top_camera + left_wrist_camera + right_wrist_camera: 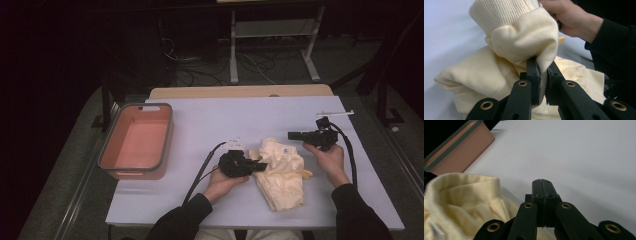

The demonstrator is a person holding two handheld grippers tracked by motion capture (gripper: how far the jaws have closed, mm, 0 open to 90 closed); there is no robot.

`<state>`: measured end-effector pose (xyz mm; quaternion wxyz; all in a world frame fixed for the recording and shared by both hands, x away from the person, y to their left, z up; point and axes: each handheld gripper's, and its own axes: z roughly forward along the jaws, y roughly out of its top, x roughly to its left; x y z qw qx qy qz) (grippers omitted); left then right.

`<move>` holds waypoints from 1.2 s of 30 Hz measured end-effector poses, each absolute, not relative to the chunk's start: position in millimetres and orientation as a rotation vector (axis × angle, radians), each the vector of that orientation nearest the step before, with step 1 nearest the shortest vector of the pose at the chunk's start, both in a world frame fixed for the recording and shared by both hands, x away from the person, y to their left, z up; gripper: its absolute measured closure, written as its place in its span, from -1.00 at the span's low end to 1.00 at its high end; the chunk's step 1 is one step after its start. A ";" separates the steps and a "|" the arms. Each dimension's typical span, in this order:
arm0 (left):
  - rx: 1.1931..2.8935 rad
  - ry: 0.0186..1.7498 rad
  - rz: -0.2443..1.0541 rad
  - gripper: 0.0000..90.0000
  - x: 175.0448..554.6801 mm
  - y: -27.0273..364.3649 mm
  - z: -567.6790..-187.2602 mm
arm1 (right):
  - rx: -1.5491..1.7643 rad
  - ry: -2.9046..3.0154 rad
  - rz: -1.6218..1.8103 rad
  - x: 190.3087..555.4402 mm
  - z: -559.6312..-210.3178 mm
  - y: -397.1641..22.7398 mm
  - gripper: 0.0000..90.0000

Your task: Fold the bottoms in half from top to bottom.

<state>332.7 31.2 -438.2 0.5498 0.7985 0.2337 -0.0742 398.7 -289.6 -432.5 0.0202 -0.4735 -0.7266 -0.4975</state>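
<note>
A cream knitted garment (282,170) lies crumpled on the pale table (210,120), near the front edge. My left gripper (261,165) is shut on a fold of the garment (524,35) at its left side; the cloth is pinched between the two pads (536,80). My right gripper (292,135) hovers just above the garment's upper right part, pointing left. Its jaws (541,183) are pressed together with nothing between them, and the garment (461,202) lies below and to their left. A hand and dark sleeve (584,22) hold the right gripper behind the cloth.
An empty salmon-pink bin with a grey rim (135,142) stands at the table's left side, and the bin (456,147) also appears far off in the right gripper view. A small white strip (335,113) lies near the far right edge. Cables trail from both grippers.
</note>
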 end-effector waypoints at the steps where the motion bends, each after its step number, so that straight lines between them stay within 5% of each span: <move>1: 1.889 0.555 -0.176 0.85 332.7 31.1 -438.2 | -1.471 -2.258 -1.533 399.8 -434.5 -289.3 0.97; 28: 1.892 0.557 -0.175 0.81 330.8 33.1 -437.4 | -1.348 -2.146 -1.390 392.7 -449.9 -271.6 0.97; 36: 1.876 0.581 -0.232 0.42 328.5 36.7 -432.0 | -1.312 -2.126 -1.396 379.1 -445.1 -273.2 0.97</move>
